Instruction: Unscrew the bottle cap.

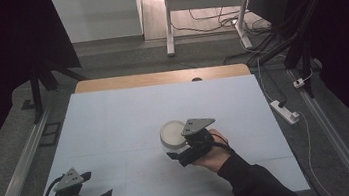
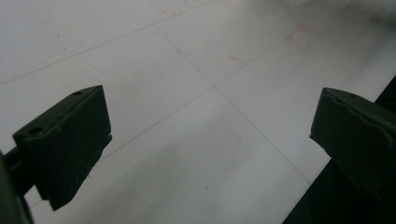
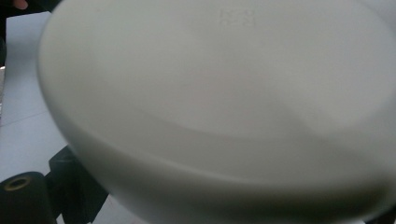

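Observation:
A white bowl [image 1: 172,133] sits near the middle of the white table [image 1: 114,115]. My right gripper [image 1: 178,151] holds it at its near right side, jaws closed on its rim. In the right gripper view the bowl's smooth white wall [image 3: 215,93] looms very close and blurred, with a small embossed mark near the top; one black finger [image 3: 70,179] shows beneath it at lower left. My left gripper [image 1: 99,185] rests at the table's front left corner, open, with bare table between its jaws [image 2: 212,126].
The table's front edge [image 2: 327,186] runs just beside the left gripper. A wooden strip [image 1: 160,78] borders the far edge. On the floor to the right lie a power strip [image 1: 285,111] and cables. White desk legs [image 1: 169,23] stand behind.

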The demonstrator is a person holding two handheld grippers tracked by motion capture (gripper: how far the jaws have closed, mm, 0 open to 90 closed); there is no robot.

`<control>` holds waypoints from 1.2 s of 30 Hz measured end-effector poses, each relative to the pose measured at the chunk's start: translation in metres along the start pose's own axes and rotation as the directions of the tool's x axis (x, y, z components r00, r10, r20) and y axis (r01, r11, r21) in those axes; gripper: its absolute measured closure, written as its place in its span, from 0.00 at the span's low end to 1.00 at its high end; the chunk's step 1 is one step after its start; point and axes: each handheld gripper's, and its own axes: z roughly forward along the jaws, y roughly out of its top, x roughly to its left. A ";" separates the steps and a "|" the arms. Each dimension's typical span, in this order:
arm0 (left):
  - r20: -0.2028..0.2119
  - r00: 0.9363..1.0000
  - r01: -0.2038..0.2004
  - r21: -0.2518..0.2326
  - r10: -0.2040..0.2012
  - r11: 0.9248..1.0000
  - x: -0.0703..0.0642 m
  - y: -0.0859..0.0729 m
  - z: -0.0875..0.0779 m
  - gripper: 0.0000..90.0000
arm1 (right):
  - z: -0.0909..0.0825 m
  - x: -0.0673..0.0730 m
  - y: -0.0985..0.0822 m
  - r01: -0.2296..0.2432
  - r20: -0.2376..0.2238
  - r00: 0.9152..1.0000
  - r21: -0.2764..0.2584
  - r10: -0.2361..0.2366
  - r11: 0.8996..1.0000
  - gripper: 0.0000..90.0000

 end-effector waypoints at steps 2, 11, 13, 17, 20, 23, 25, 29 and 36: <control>0.012 1.000 -0.012 -0.005 0.012 1.000 -0.002 0.004 0.002 0.00 | 0.000 0.001 0.000 0.002 -0.002 1.000 -0.002 -0.002 1.000 0.07; 0.034 0.997 -0.072 -0.056 0.074 0.996 -0.007 0.028 0.014 0.00 | -0.002 0.003 0.002 0.014 -0.010 1.000 -0.014 -0.014 1.000 0.07; 0.045 0.996 -0.079 -0.067 0.082 0.995 -0.007 0.033 0.016 0.00 | -0.003 0.004 0.002 0.012 -0.014 1.000 -0.016 -0.012 1.000 0.07; 0.053 0.993 -0.106 -0.054 0.109 0.993 -0.009 0.044 0.020 0.00 | -0.002 0.005 0.002 0.016 -0.016 1.000 -0.014 -0.016 1.000 0.07; 0.064 0.989 -0.129 -0.060 0.133 0.990 -0.011 0.053 0.024 0.00 | -0.002 0.005 0.002 0.019 -0.018 1.000 -0.012 -0.019 1.000 0.07; 0.078 0.986 -0.144 -0.068 0.149 0.987 -0.014 0.062 0.029 0.00 | -0.002 0.006 0.003 0.027 -0.023 0.999 -0.010 -0.027 1.000 0.07; 0.077 0.984 -0.152 -0.072 0.158 0.986 -0.016 0.068 0.034 0.00 | -0.002 0.006 0.003 0.028 -0.022 0.999 -0.011 -0.028 1.000 0.07; 0.089 0.980 -0.171 -0.076 0.178 0.982 -0.022 0.081 0.042 0.00 | -0.001 0.007 0.003 0.028 -0.029 0.999 -0.011 -0.028 1.000 0.07; 0.129 0.960 -0.238 -0.099 0.249 0.966 -0.031 0.106 0.053 0.00 | 0.000 0.008 0.003 0.029 -0.036 0.999 -0.013 -0.030 0.999 0.07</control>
